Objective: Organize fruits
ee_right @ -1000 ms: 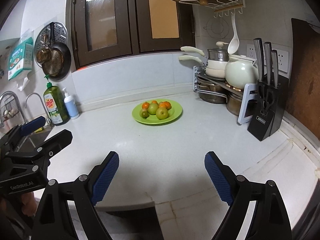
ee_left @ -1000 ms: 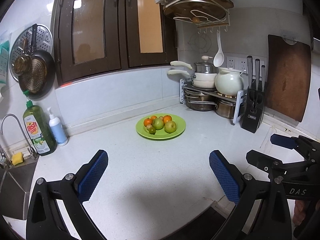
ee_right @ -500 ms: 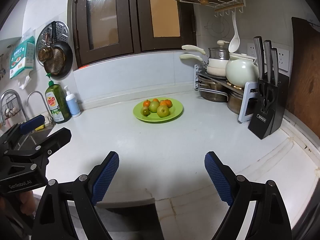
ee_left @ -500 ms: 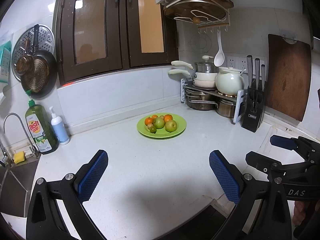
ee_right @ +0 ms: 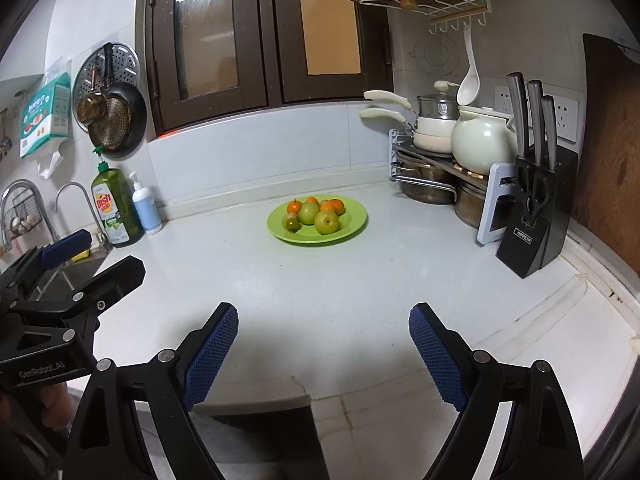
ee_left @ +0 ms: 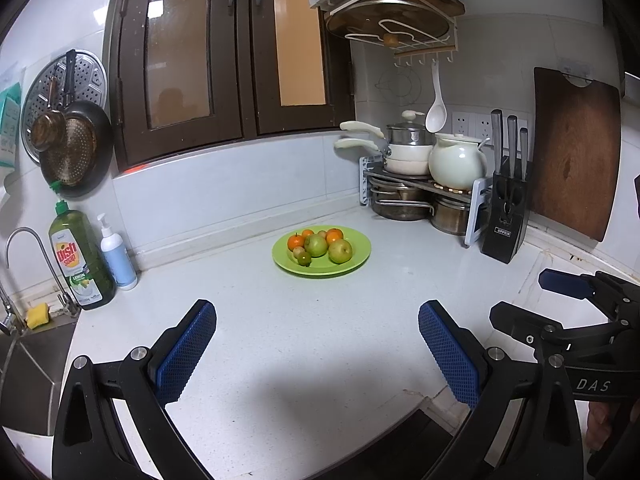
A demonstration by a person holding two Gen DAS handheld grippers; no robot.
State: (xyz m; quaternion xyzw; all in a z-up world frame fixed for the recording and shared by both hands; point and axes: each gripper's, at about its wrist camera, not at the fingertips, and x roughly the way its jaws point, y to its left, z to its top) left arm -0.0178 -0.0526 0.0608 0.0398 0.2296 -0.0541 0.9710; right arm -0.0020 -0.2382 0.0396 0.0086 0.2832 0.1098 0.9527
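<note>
A green dish-soap bottle (ee_left: 80, 256) stood beside a white pump bottle (ee_left: 116, 256) near the faucet (ee_left: 24, 248), with a yellow sponge (ee_left: 37, 316) at the sink edge. A black knife block (ee_left: 505, 212) sat on the white countertop (ee_left: 320, 352), next to a pot rack (ee_left: 416, 196) bearing a pale teapot (ee_left: 458, 160). A wooden cutting board (ee_left: 572, 152) leaned against the wall.

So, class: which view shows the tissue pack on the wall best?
The right wrist view: the tissue pack shows whole, print included. The left wrist view catches only a teal sliver at its left edge.
</note>
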